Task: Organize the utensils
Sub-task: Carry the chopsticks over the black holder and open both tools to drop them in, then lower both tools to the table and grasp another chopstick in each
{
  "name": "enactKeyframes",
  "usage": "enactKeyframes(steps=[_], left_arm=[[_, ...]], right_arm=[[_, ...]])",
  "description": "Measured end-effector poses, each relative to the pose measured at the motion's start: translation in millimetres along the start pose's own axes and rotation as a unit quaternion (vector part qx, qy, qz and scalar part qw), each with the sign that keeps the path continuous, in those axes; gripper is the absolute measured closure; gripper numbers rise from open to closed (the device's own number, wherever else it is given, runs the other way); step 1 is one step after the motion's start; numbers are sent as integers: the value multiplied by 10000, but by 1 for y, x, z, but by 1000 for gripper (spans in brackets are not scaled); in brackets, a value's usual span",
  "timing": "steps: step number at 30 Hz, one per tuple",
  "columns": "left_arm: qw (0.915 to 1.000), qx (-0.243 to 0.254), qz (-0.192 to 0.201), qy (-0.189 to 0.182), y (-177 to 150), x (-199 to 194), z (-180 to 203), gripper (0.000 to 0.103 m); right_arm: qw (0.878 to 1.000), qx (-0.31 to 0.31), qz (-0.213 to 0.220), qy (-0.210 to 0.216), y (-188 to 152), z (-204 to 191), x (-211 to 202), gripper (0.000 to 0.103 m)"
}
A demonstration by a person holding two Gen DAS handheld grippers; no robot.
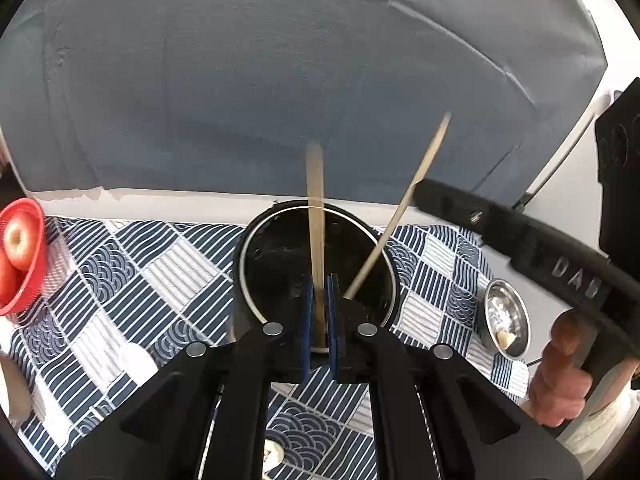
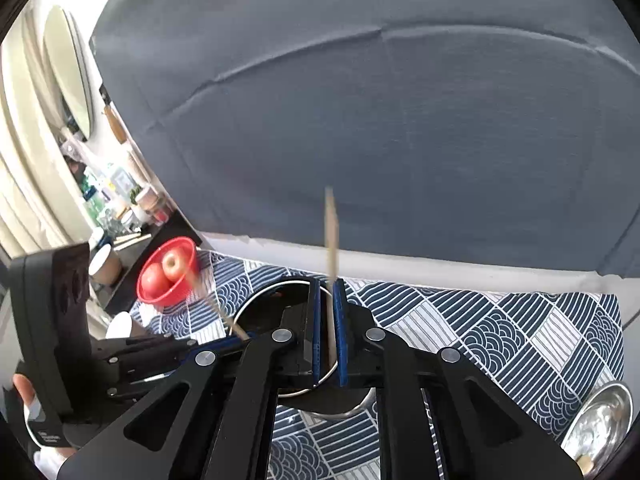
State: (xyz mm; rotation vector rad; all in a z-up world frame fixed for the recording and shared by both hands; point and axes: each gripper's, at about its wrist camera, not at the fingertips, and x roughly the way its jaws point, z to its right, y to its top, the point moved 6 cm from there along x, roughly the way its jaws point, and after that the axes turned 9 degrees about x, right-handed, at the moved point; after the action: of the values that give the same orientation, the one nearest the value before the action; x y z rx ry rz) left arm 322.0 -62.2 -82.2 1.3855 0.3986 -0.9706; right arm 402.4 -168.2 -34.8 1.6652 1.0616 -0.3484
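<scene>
Each claw, left (image 1: pixel 320 312) and right (image 2: pixel 328 332), pinches one wooden chopstick (image 1: pixel 316 216) upright over the black utensil holder (image 1: pixel 280 256) on the patterned worktop (image 1: pixel 132 280), seemingly to drop them in.

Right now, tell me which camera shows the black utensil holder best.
The left wrist view: the black utensil holder sits central, its round rim and dark inside nearly whole, with the chopstick standing over it. In the right wrist view only part of its rim shows; the right gripper covers most of it.
</scene>
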Motion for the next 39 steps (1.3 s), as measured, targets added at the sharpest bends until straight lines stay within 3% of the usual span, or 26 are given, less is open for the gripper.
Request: enactKeyframes(steps=[5,7,9,11,13,17,19,24,39], left_arm=[[9999,31,-4,149,-7,-14,-2,56],[9998,-4,-10,198,-7,-18,-4,49],[9995,-44,-55,295,-11,-22,-8,35],[9993,-75,-91,342,-16,-27,-10,31],[9989,-96,-176,433,-23,-29,-13,25],[9980,-197,-269,539,-38,-36,-17,16],[9970,-308,-325,625,-49,-38,-22,13],[9941,-303,-569,874,-80,-37,-29,11],[9812,-1036,-1146,1160,-152,-40,-59,9]], right_arm=[[10000,-72,0,-12,1,3,-11,93],[9999,-111,-17,6,0,3,-14,81],[9998,-218,-2,5,-3,2,-19,67],[9993,-381,58,12,-7,-1,-26,59],[9984,-554,80,55,-13,-4,-32,40],[9964,-843,105,62,-26,-8,-41,24],[9958,-910,60,66,-32,-8,-43,19],[9946,-1029,-142,10,-51,-5,-43,18],[9842,-1504,-935,42,-120,-1,-27,17]])
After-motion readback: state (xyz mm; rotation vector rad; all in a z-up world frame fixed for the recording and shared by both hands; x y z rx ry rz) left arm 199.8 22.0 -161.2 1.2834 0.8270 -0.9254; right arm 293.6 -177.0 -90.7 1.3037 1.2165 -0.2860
